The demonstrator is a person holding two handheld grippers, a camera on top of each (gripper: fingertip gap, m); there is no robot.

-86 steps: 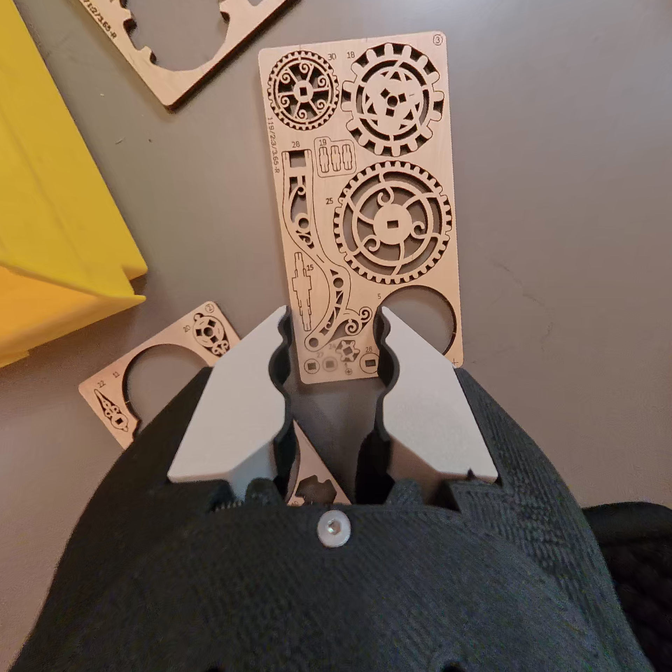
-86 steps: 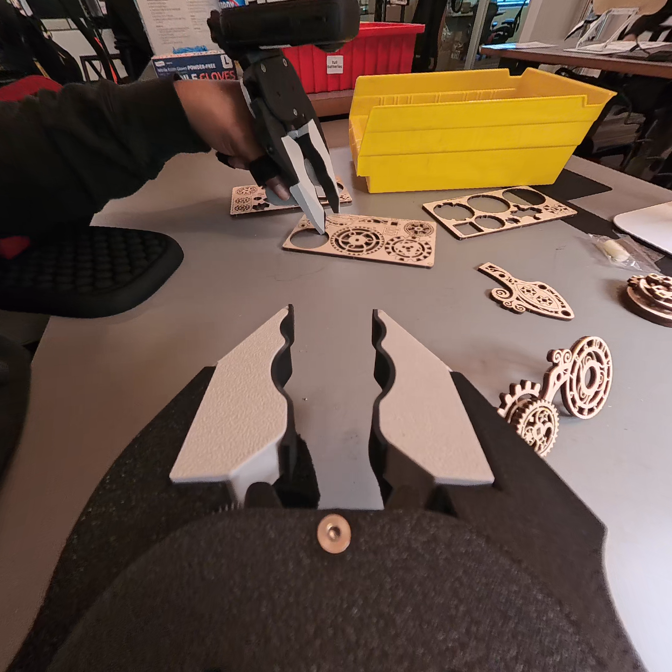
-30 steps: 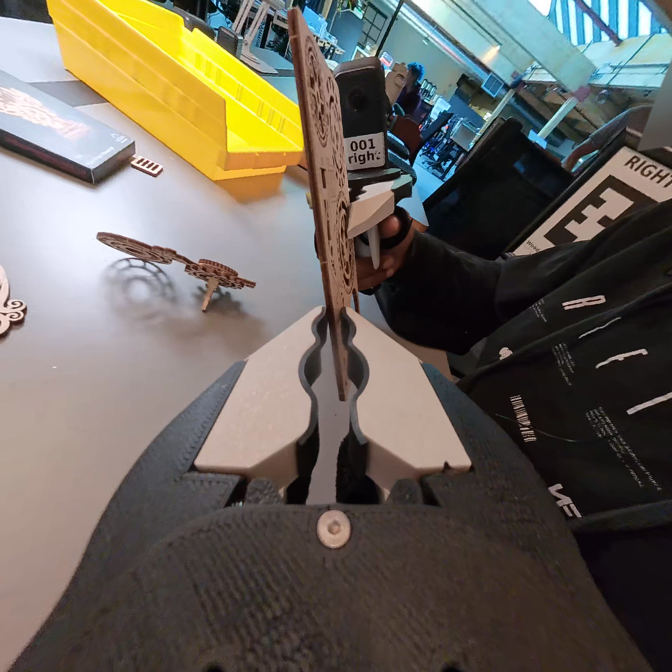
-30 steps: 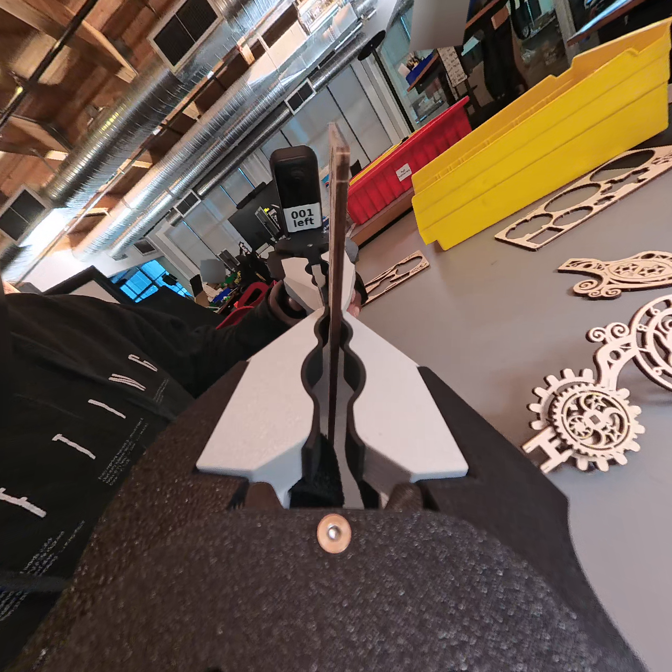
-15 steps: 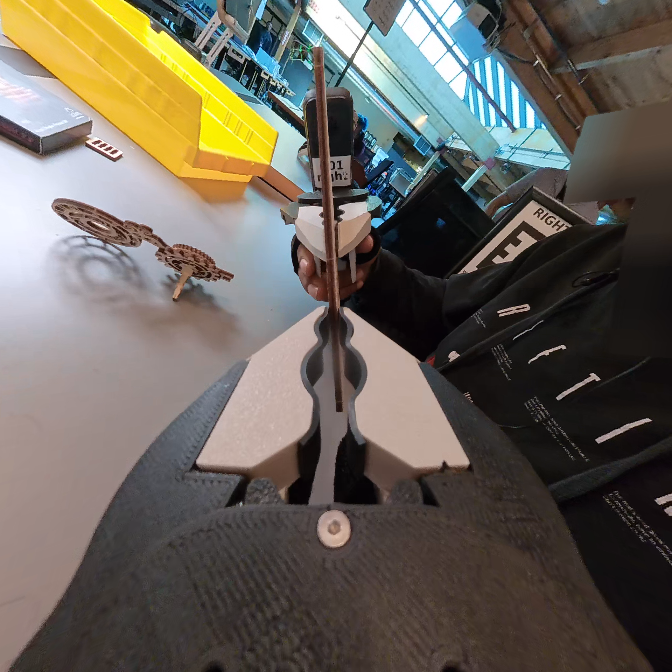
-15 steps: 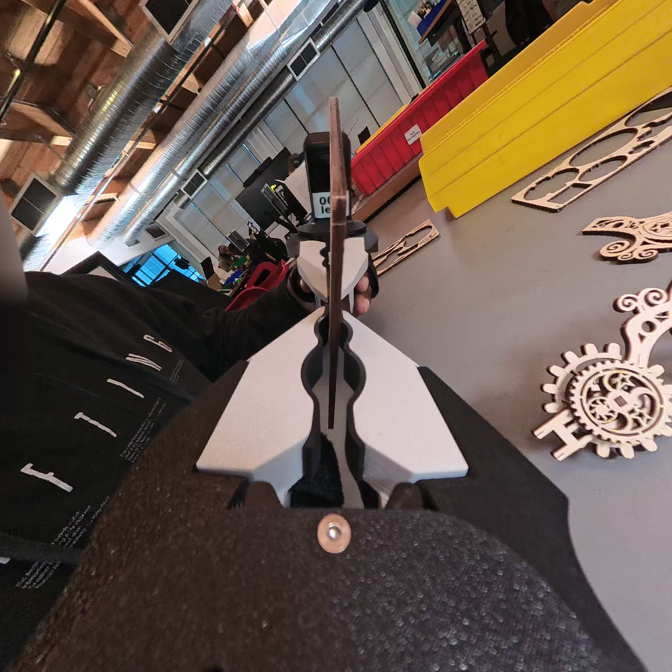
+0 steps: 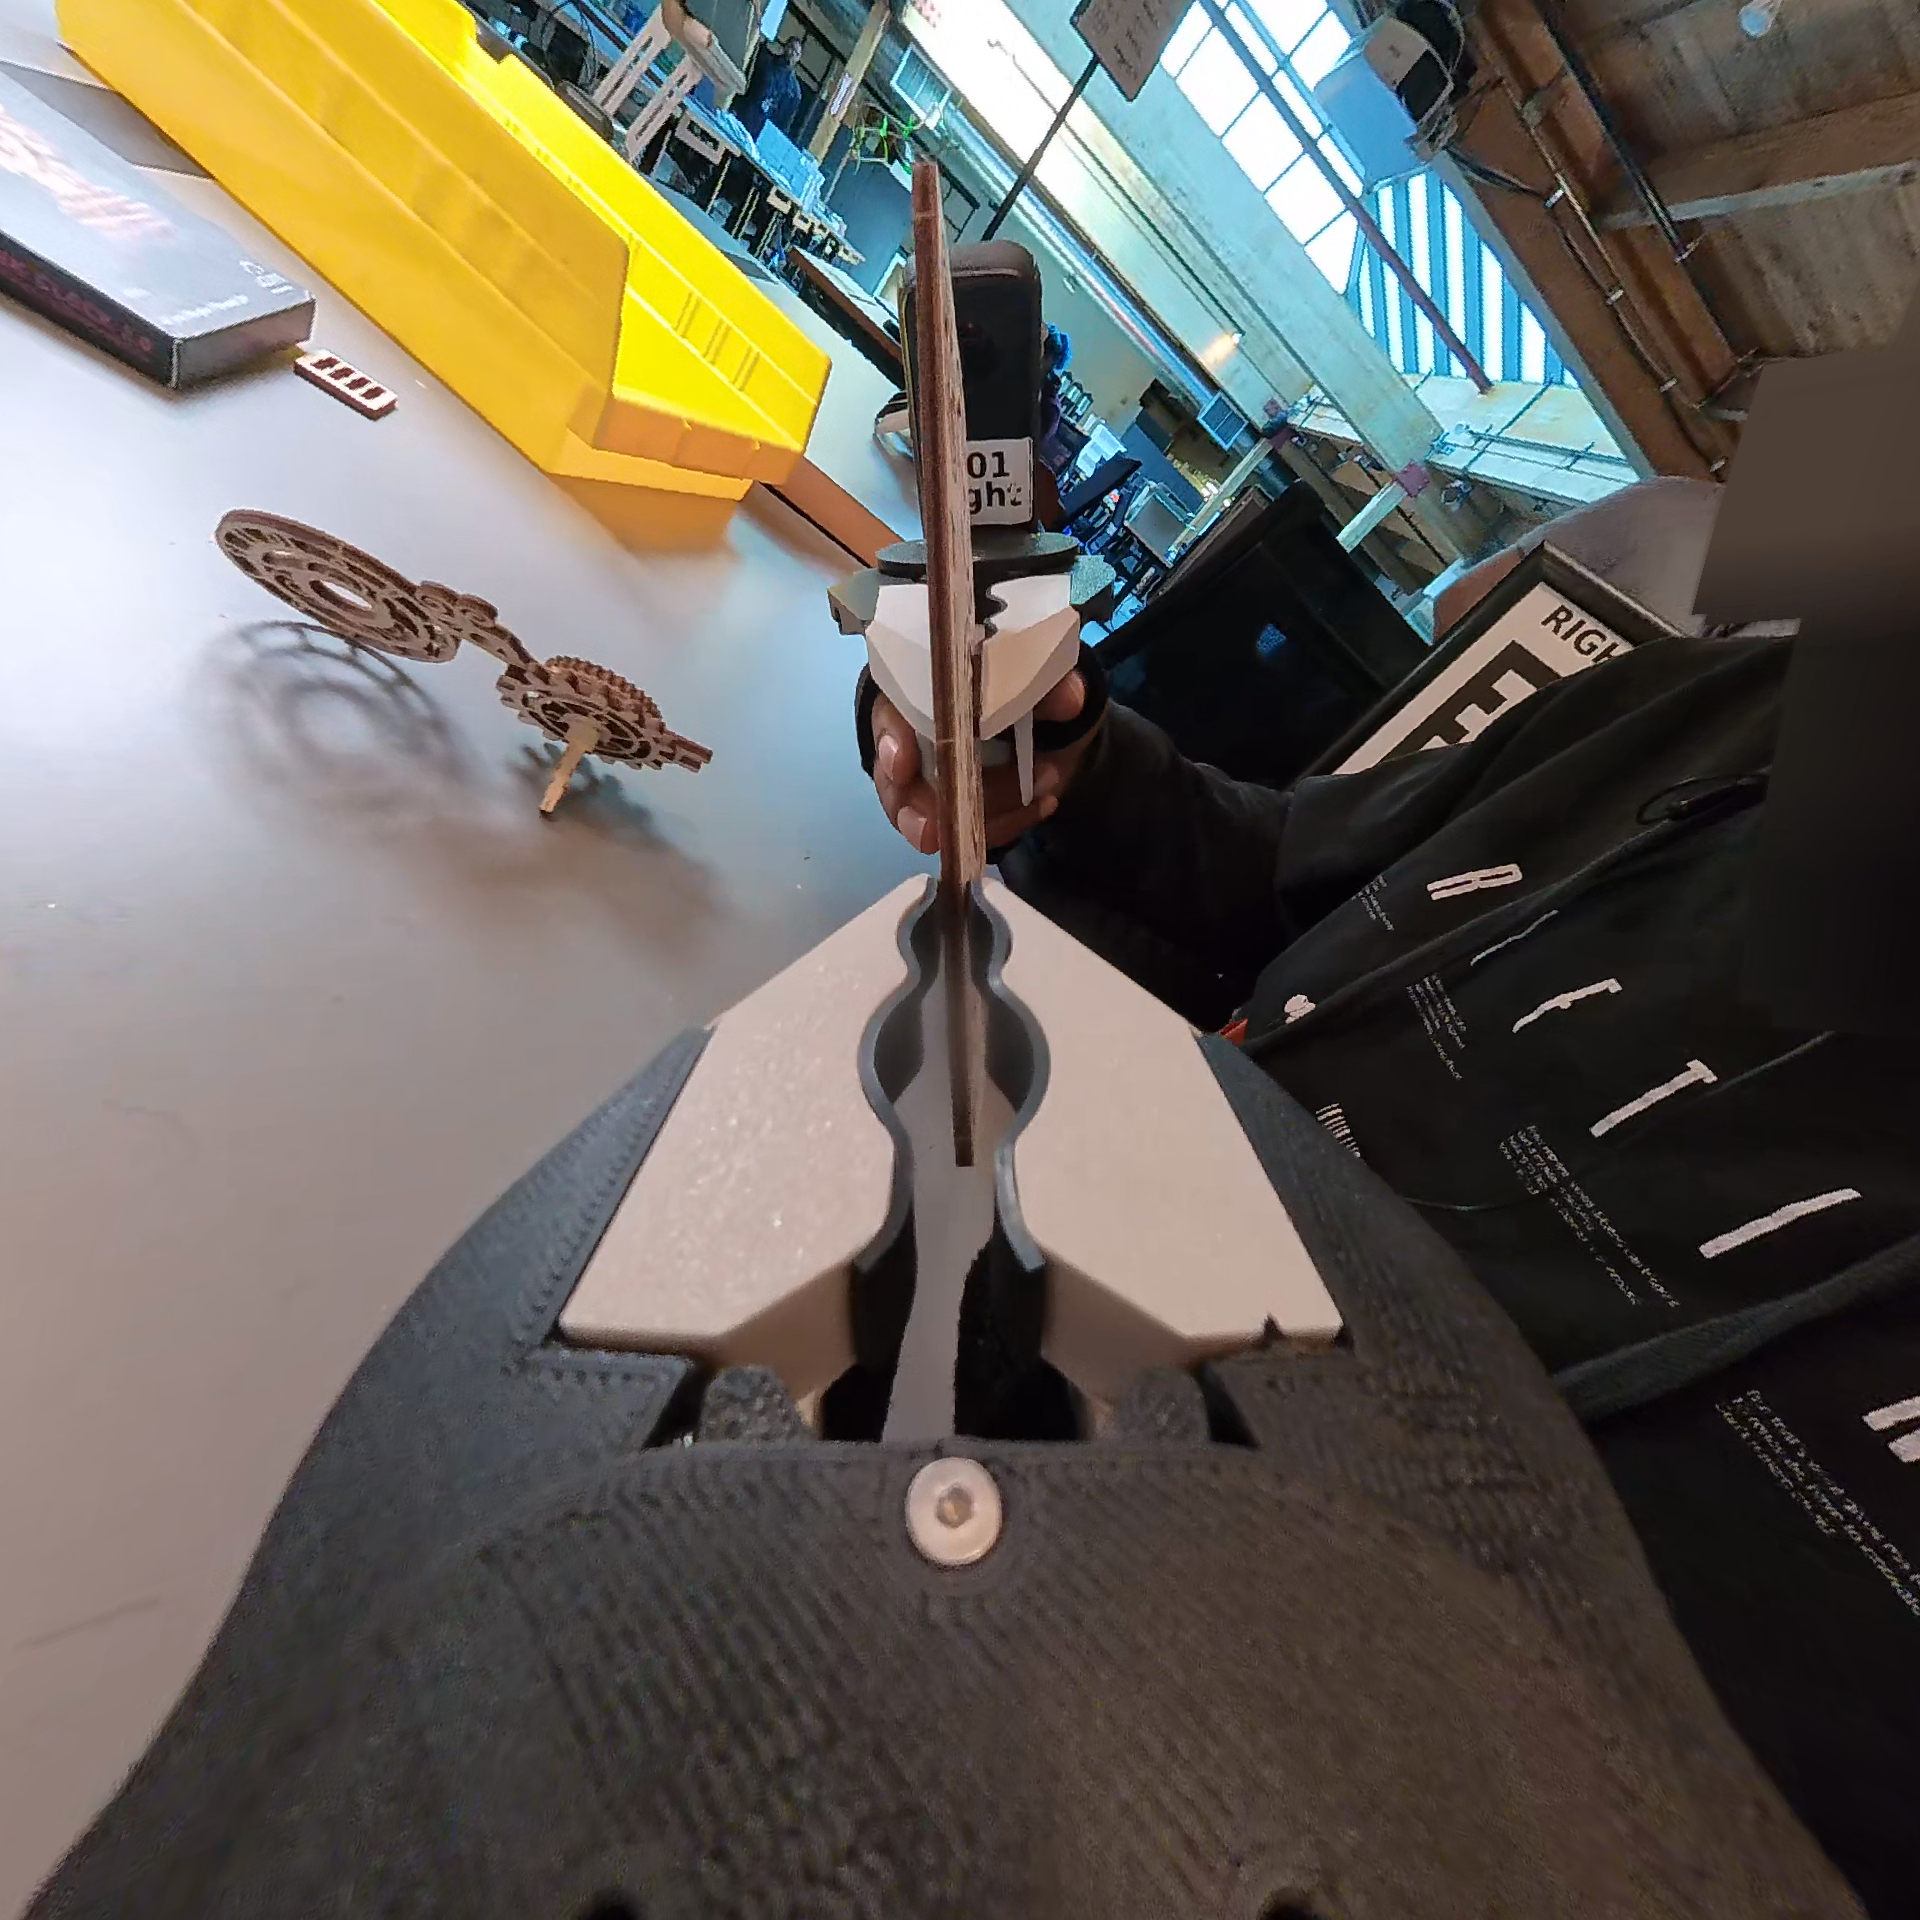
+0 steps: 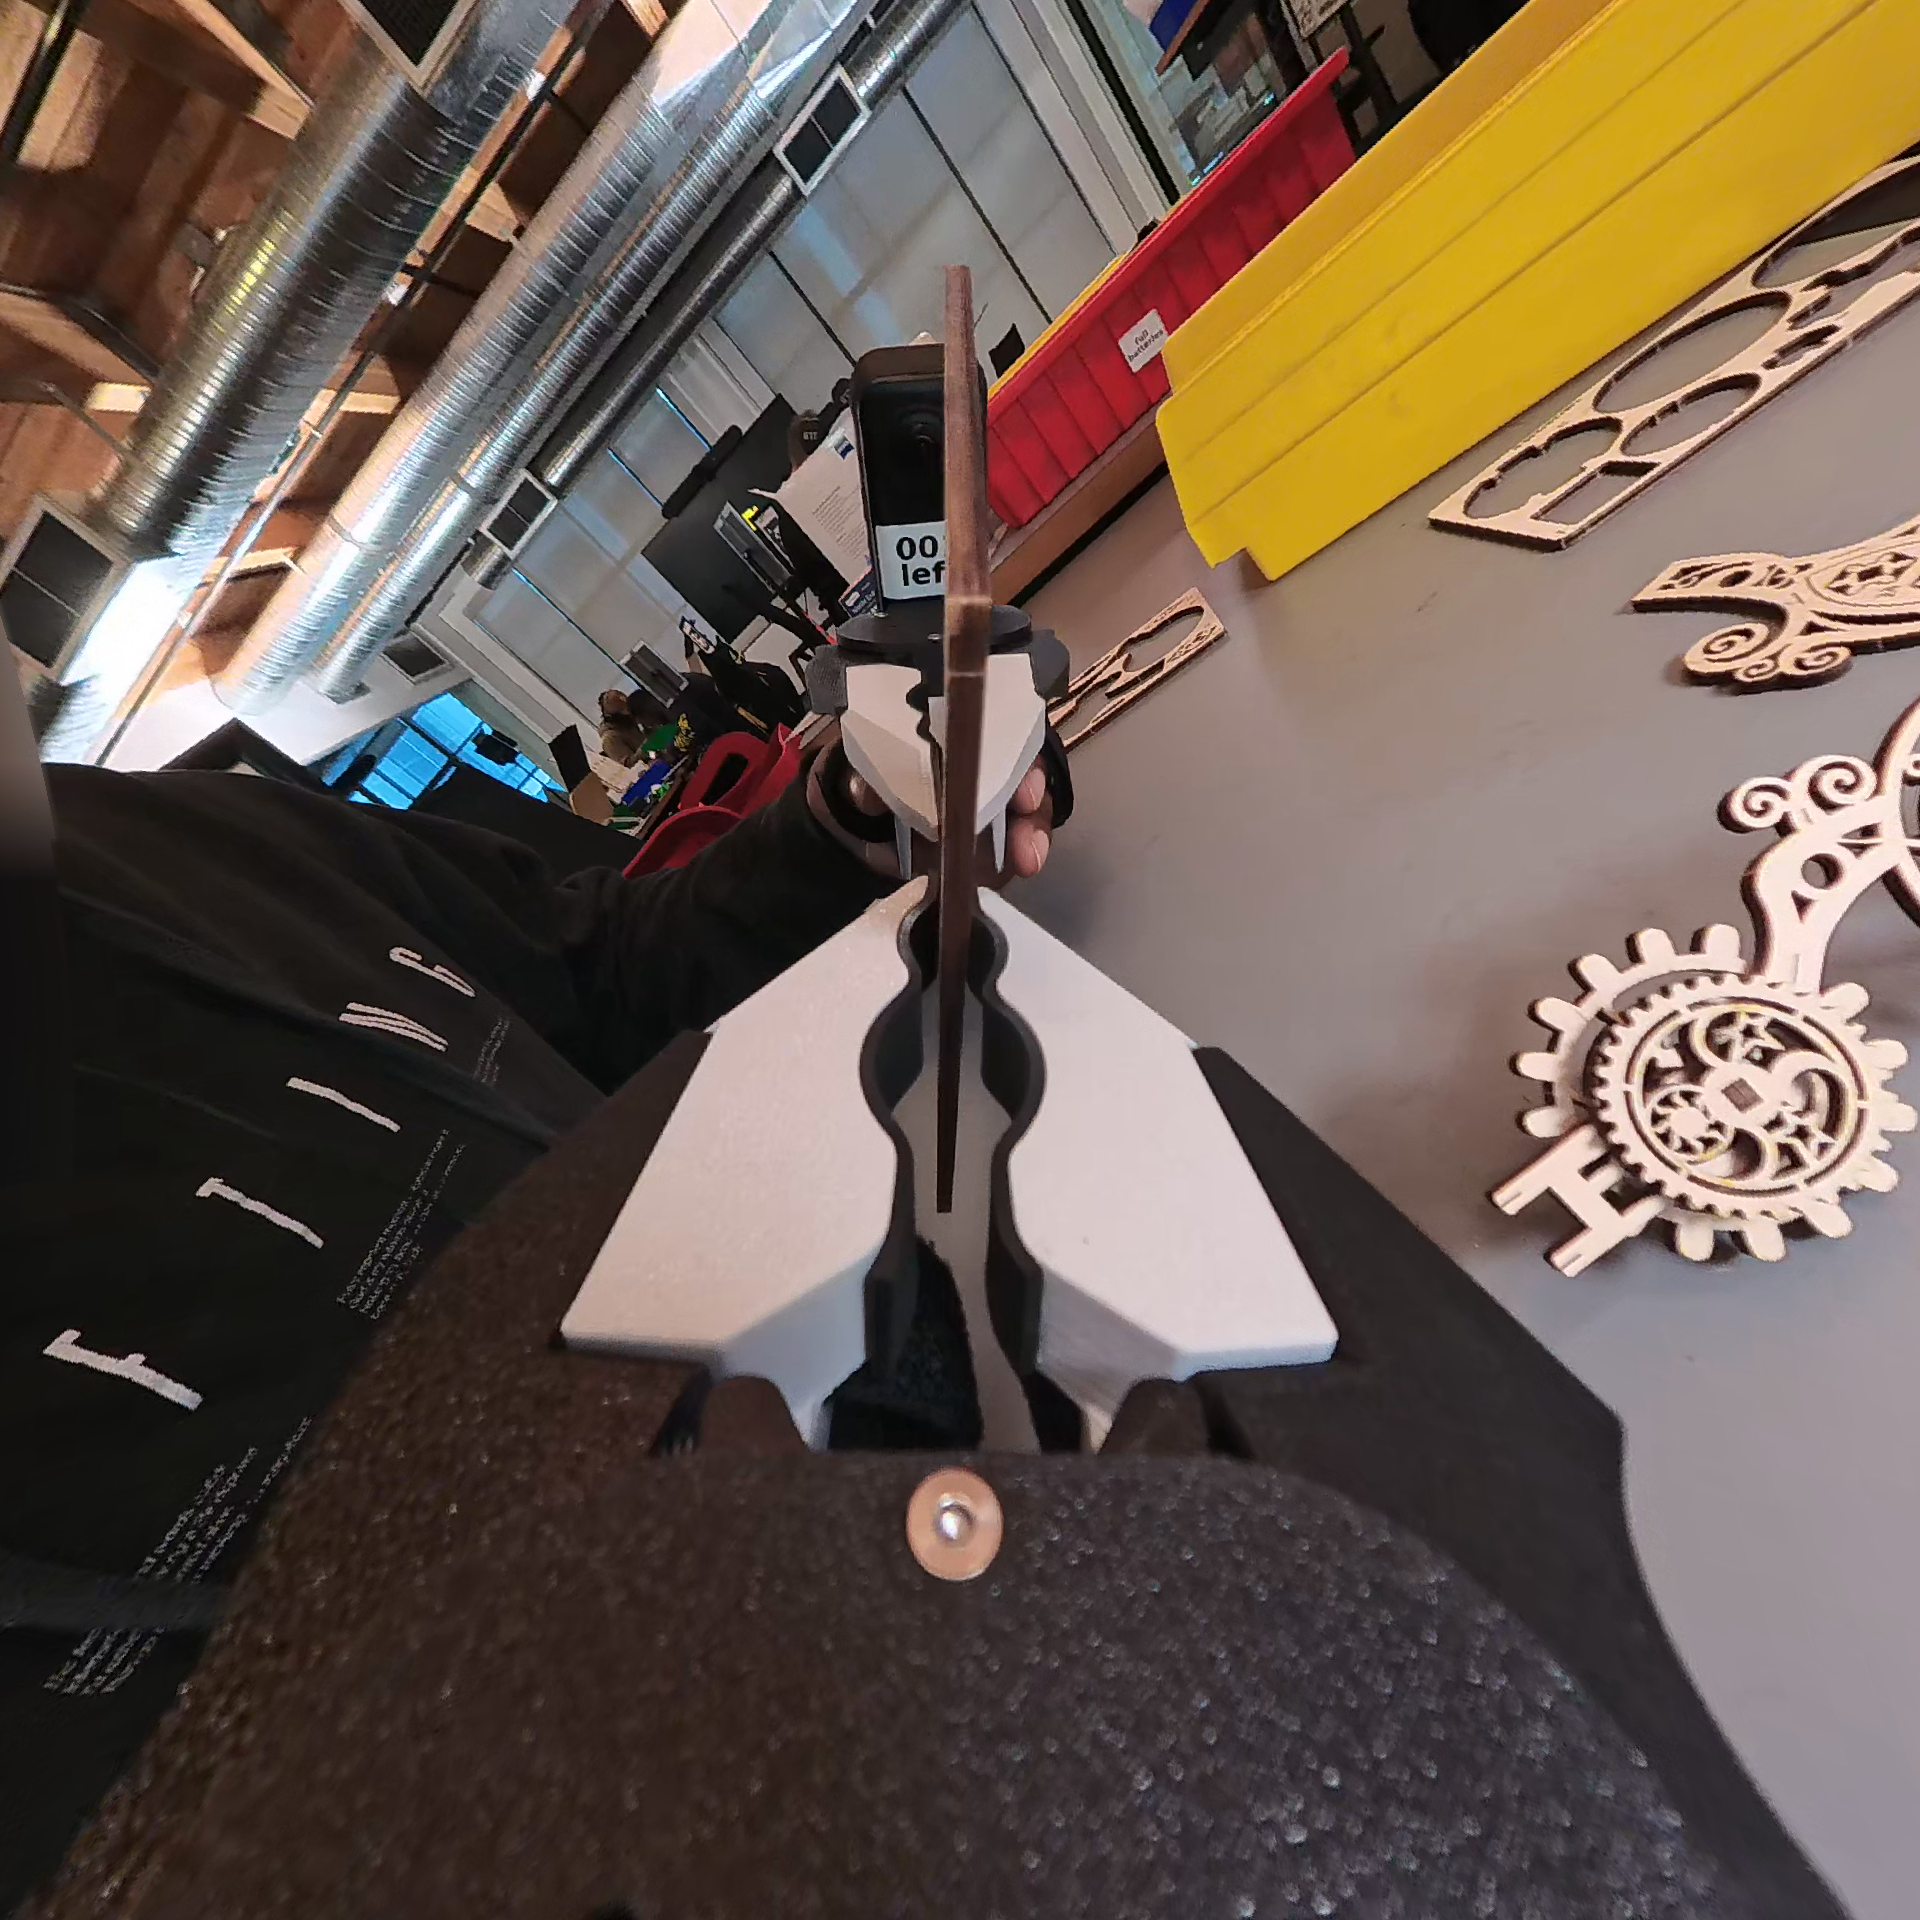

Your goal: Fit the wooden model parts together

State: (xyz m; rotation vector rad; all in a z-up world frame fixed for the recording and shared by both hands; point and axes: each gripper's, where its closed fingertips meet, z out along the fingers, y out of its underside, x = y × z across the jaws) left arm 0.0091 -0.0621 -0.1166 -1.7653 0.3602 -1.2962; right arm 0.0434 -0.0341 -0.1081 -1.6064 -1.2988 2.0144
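A thin wooden parts sheet (image 7: 951, 520) is held in the air, seen edge-on and upright. My left gripper (image 7: 951, 894) is shut on its near end. My right gripper (image 7: 966, 675) faces it from the far side and grips the other end. In the right wrist view the same sheet (image 8: 961, 623) runs from my right gripper (image 8: 945, 914), shut on it, to the left gripper (image 8: 940, 748) opposite. An assembled gear part (image 7: 468, 644) lies on the grey table (image 7: 260, 1039); it also shows in the right wrist view (image 8: 1745, 1112).
A yellow bin (image 7: 468, 208) stands at the back, with a red bin (image 8: 1143, 395) beside it. An emptied wooden frame sheet (image 8: 1683, 395), an ornamental wooden piece (image 8: 1818, 613), another sheet (image 8: 1132, 665), a black box (image 7: 125, 270) and a small wooden strip (image 7: 348, 379) lie on the table. A person's dark sleeve is close. My right fingertips sit around 6 cm from my left ones. Left tips and right tips are each some 20 cm from the ornamental wooden piece (image 8: 1818, 613).
The sheet lay flat on the table with both grippers open; now both are shut on its ends and hold it up in the air. In the last half second they only shifted slightly.
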